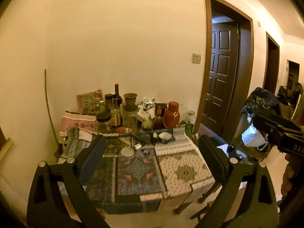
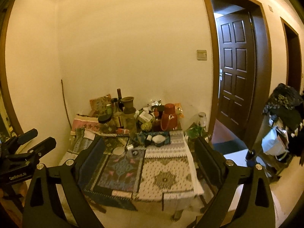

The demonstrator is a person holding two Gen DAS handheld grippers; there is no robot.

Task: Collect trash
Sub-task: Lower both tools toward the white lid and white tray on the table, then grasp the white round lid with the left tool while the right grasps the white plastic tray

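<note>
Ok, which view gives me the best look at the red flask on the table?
The left wrist view: the red flask stands larger there, its whole body, cap and side handle clear among the bottles. The right wrist view shows the same flask smaller, though unblocked.

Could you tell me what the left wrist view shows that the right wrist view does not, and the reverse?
Only the left wrist view shows the right gripper from the side and a third doorway down the hall. Only the right wrist view shows the left gripper and a door handle. Both show the cluttered table, the red flask, the dark door and open, empty jaws.
</note>
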